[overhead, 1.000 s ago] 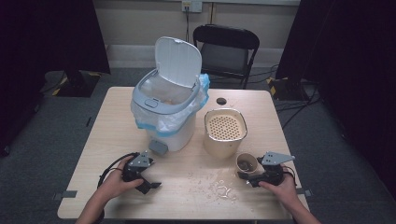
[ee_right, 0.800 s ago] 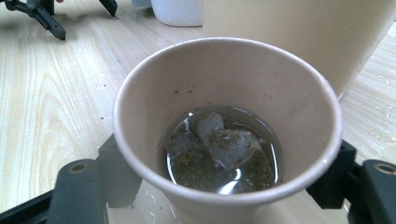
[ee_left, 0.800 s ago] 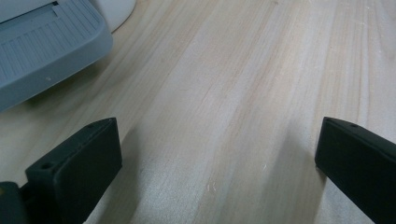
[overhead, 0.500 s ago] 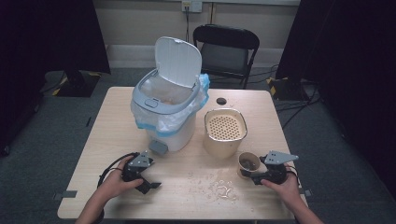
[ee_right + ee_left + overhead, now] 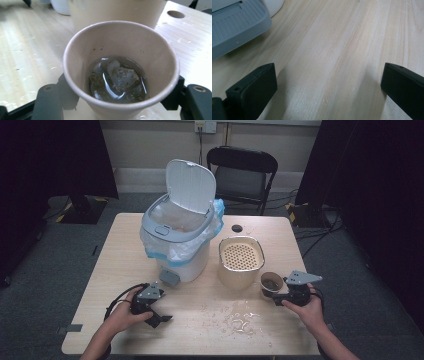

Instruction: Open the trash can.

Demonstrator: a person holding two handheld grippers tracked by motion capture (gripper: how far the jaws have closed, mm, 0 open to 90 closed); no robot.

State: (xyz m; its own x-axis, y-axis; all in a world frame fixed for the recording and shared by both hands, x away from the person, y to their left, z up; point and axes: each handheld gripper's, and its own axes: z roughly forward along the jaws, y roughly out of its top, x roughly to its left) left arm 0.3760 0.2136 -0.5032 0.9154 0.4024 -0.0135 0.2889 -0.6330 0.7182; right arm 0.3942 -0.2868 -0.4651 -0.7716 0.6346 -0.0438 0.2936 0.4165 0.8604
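Note:
A brown paper cup (image 5: 120, 50) holds dark liquid and a soaked tea bag (image 5: 118, 78). The cup (image 5: 271, 284) stands on the table near its right front, just right of the beige strainer bowl (image 5: 241, 260). My right gripper (image 5: 120, 100) has a jaw against each side of the cup's lower wall, and in the high view this gripper (image 5: 278, 295) comes in from the cup's right. My left gripper (image 5: 159, 316) rests at the front left, open, nothing between its jaws (image 5: 328, 87), with the bin's grey pedal (image 5: 235, 27) just ahead.
A white pedal bin (image 5: 177, 237) with raised lid and blue-edged liner stands mid-table. Pale scraps and a wet patch (image 5: 240, 320) lie on the wooden table (image 5: 200, 340) between my hands. A round hole (image 5: 237, 228) sits in the tabletop; a black chair (image 5: 242, 175) stands behind.
My right gripper has slid left up to the cup and its jaws now sit against it. The left gripper has stayed put.

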